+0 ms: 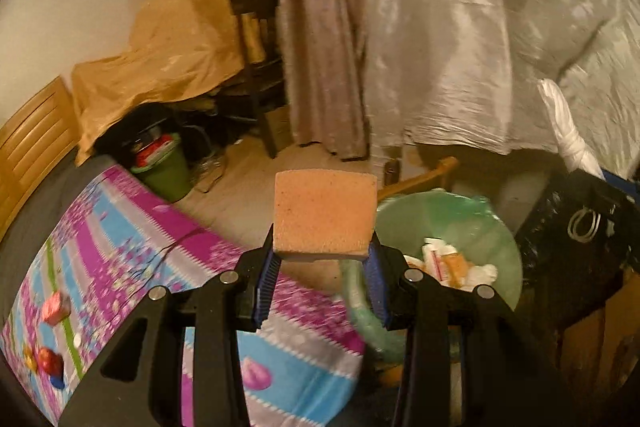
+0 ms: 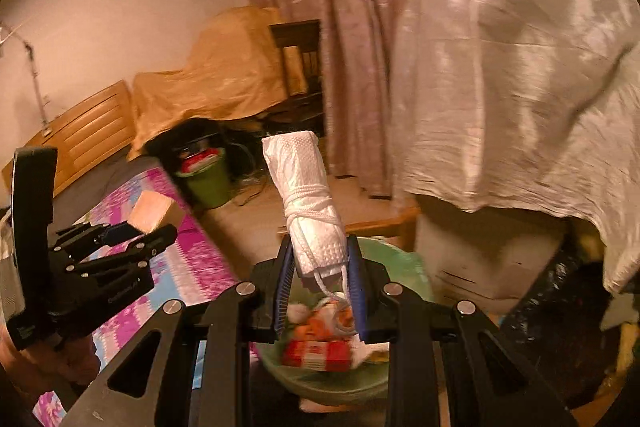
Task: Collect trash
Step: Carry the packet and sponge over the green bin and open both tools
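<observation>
An orange sponge (image 1: pixel 325 213) is pinched by the left hand-held gripper (image 1: pixel 322 259) beside the bed (image 1: pixel 120 227). A tied white paper bundle (image 2: pixel 310 211) is clamped by the right hand-held gripper (image 2: pixel 320 267) above the green-lined trash bin (image 2: pixel 340 383), in which wrappers are seen. A second green bin (image 1: pixel 166 171), a dark chair (image 1: pixel 260 67) and curtains (image 1: pixel 312 27) are seen behind; small red items (image 1: pixel 50 361) lie on the bedspread.
</observation>
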`<act>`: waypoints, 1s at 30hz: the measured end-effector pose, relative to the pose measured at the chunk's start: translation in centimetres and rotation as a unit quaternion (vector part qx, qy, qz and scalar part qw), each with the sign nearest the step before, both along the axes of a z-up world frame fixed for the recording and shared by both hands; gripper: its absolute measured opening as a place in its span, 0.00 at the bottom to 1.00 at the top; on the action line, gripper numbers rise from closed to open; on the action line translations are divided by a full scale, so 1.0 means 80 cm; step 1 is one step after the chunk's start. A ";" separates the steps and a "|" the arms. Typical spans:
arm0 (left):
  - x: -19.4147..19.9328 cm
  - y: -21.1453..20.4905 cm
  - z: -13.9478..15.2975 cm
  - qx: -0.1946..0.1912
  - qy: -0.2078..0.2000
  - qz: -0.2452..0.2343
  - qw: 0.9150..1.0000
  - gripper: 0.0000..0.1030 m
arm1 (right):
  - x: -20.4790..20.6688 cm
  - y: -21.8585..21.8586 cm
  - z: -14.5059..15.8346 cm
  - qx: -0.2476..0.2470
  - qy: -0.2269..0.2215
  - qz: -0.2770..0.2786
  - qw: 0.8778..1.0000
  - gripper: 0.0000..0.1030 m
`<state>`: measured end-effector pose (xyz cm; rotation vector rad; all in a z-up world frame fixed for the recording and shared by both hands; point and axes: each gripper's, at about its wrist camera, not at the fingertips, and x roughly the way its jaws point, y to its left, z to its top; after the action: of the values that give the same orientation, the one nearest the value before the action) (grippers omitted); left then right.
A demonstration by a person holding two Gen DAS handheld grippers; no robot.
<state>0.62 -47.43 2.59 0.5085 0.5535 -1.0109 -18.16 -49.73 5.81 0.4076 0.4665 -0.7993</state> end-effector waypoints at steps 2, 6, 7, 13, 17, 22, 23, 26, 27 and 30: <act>-0.009 -0.013 -0.003 0.005 0.001 -0.018 1.000 0.36 | -0.012 -0.010 -0.005 0.004 0.003 -0.011 1.000 0.26; -0.025 -0.036 -0.015 0.021 -0.001 -0.040 0.999 0.36 | -0.030 -0.027 -0.018 0.016 0.014 -0.029 0.999 0.26; -0.026 -0.040 -0.017 0.025 0.001 -0.044 0.999 0.36 | -0.031 -0.030 -0.020 0.018 0.014 -0.031 0.999 0.26; -0.038 -0.056 -0.031 0.043 0.000 -0.063 0.997 0.36 | -0.036 -0.025 -0.033 0.030 0.021 -0.036 0.999 0.26; -0.040 -0.059 -0.039 0.053 0.002 -0.067 0.996 0.36 | -0.034 -0.028 -0.040 0.038 0.023 -0.035 0.998 0.26; -0.035 -0.063 -0.050 0.060 0.017 -0.073 0.995 0.36 | -0.029 -0.029 -0.050 0.048 0.026 -0.031 0.998 0.26; -0.032 -0.063 -0.052 0.062 0.023 -0.074 0.995 0.36 | -0.028 -0.030 -0.053 0.051 0.027 -0.030 0.998 0.26; -0.022 -0.064 -0.060 0.065 0.048 -0.075 0.994 0.36 | -0.025 -0.032 -0.058 0.058 0.026 -0.028 0.998 0.26; -0.019 -0.064 -0.062 0.066 0.054 -0.075 0.994 0.36 | -0.024 -0.033 -0.060 0.060 0.026 -0.027 0.997 0.26; -0.015 -0.067 -0.068 0.071 0.063 -0.076 0.993 0.36 | -0.017 -0.037 -0.065 0.065 0.026 -0.024 0.997 0.26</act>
<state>-0.54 -52.83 -2.85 0.6231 0.7104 -1.1586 -19.50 -52.73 0.62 0.5218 0.5604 -0.8301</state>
